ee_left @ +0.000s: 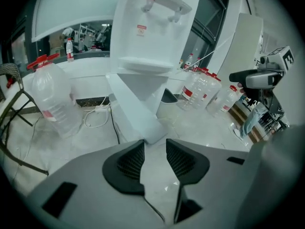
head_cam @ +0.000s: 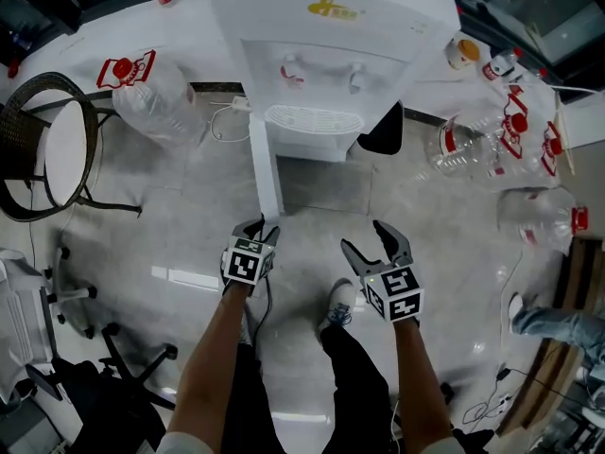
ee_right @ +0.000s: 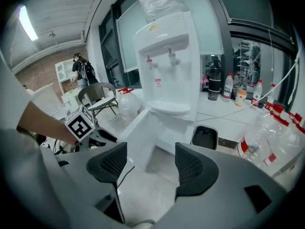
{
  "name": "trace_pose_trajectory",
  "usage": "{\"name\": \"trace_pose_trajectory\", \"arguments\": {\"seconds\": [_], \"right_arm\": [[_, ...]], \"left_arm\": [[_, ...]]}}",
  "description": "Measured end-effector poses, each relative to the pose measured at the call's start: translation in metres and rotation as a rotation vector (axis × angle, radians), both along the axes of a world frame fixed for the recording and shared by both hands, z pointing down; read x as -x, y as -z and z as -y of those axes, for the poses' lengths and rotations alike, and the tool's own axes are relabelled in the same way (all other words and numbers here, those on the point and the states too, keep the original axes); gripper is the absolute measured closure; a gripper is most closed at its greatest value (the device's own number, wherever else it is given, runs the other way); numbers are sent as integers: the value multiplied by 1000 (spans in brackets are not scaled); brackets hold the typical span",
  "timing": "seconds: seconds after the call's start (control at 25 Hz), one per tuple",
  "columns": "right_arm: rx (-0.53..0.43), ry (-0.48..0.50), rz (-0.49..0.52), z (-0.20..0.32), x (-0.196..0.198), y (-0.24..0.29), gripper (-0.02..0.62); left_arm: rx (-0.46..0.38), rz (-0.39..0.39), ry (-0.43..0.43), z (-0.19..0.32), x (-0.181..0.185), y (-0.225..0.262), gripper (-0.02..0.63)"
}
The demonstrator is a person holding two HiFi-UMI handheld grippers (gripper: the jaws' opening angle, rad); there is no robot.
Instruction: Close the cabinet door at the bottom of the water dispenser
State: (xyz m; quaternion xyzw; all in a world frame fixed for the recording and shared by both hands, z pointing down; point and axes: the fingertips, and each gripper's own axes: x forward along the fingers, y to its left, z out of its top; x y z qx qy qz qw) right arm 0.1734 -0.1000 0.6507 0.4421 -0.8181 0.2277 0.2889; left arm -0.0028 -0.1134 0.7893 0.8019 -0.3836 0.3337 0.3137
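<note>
The white water dispenser [head_cam: 331,26] stands against the wall ahead of me. Its bottom cabinet door [head_cam: 266,168] hangs wide open, swung out edge-on towards me. My left gripper [head_cam: 255,227] is at the door's free end, its jaws apart with only floor showing between the pads. In the left gripper view the door [ee_left: 136,106] ends just beyond the left gripper [ee_left: 155,147]. My right gripper [head_cam: 367,237] hovers open over the floor in front of the cabinet opening, right of the door. The right gripper view shows the right gripper [ee_right: 151,151] wide and empty, facing the dispenser [ee_right: 169,66] and door [ee_right: 136,137].
A large empty water bottle [head_cam: 156,97] lies left of the dispenser, with several more bottles [head_cam: 492,145] at the right. A wicker chair [head_cam: 47,145] and an office chair base [head_cam: 123,357] stand at the left. A black bin [head_cam: 383,130] sits beside the dispenser. A white cable [head_cam: 227,121] trails on the floor.
</note>
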Motion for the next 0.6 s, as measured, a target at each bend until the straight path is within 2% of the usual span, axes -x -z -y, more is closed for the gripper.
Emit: {"name": "trace_pose_trajectory", "arguments": {"seconds": [0.12, 0.6], "right_arm": [[8, -12, 8, -5, -16, -2, 273], [-1, -86, 33, 14, -83, -10, 273]], "left_arm": [[10, -3, 3, 5, -23, -3, 472], [4, -77, -14, 50, -128, -4, 465]]}}
